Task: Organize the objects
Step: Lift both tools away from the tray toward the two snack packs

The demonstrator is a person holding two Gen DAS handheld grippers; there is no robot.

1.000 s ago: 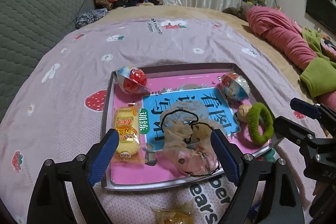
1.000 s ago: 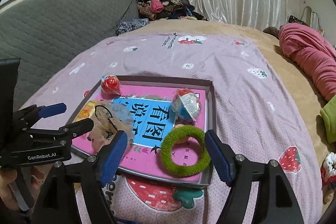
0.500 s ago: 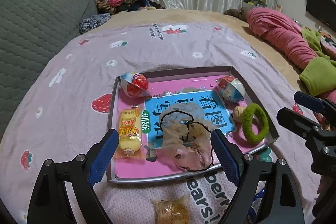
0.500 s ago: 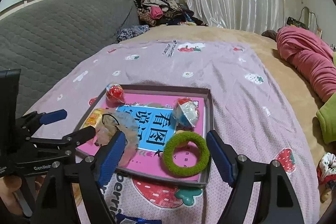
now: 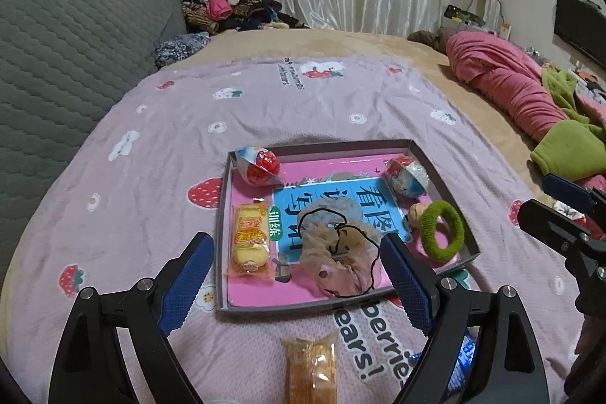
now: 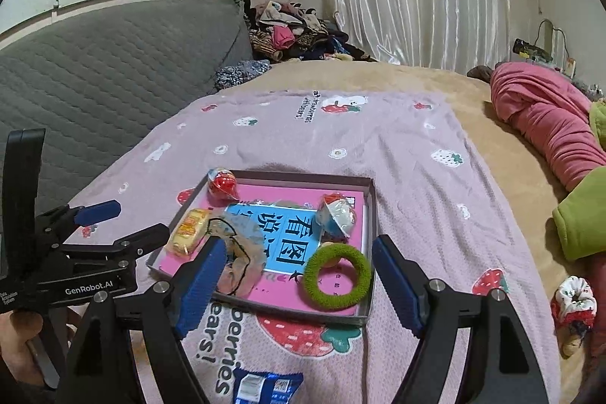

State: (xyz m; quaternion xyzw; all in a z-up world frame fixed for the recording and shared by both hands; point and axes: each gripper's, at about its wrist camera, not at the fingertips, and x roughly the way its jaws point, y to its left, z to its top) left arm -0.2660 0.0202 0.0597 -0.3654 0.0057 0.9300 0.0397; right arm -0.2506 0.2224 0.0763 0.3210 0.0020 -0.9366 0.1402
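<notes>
Both grippers hover above the bed with jaws wide and nothing between them: the left gripper (image 5: 295, 275) over the near edge of the tray (image 5: 223, 214), the right gripper (image 6: 299, 275) over the tray's near right part. The tray already holds two toy eggs (image 5: 261, 165) (image 5: 407, 173), a yellow snack (image 5: 250, 237), a sheer scrunchie (image 5: 333, 252) and a green ring (image 5: 443, 230). Outside it, just in front of the tray's near edge, lie a wrapped cake (image 5: 310, 366) and a blue packet (image 6: 265, 385); a floral scrunchie (image 6: 573, 301) sits well right of the tray. This looks like the gap between placements. The next move probably calls for lowering one gripper onto a stray item and closing on it.
</notes>
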